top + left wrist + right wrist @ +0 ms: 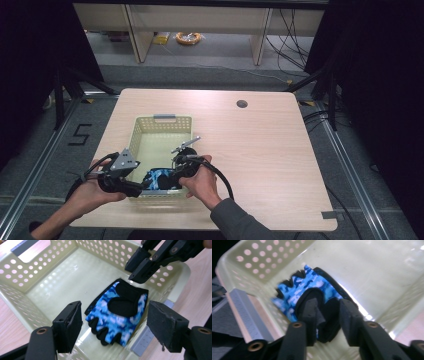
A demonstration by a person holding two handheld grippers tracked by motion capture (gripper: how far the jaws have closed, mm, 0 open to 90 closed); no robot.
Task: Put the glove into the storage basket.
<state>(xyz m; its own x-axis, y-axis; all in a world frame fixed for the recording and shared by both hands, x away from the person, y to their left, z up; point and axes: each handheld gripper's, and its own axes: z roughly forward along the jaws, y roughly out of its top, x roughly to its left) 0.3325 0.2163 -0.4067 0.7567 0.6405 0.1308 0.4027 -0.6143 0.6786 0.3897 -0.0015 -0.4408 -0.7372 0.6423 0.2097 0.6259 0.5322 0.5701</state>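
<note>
Left gripper view, blue camouflage glove [117,315] lying inside perforated basket [32,272]

Black grippers [150,186] (grey sleeve [240,220])

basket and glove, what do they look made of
Basket: looks like pale yellow-green moulded plastic, slightly glossy, with regular punched holes in its walls and light glinting off its floor. Glove: seems a stretchy fabric with a blue camouflage print, matte, with black padded patches, probably foam or synthetic leather.

Glove [118,315] lies in basket [45,277], at its near end
</note>
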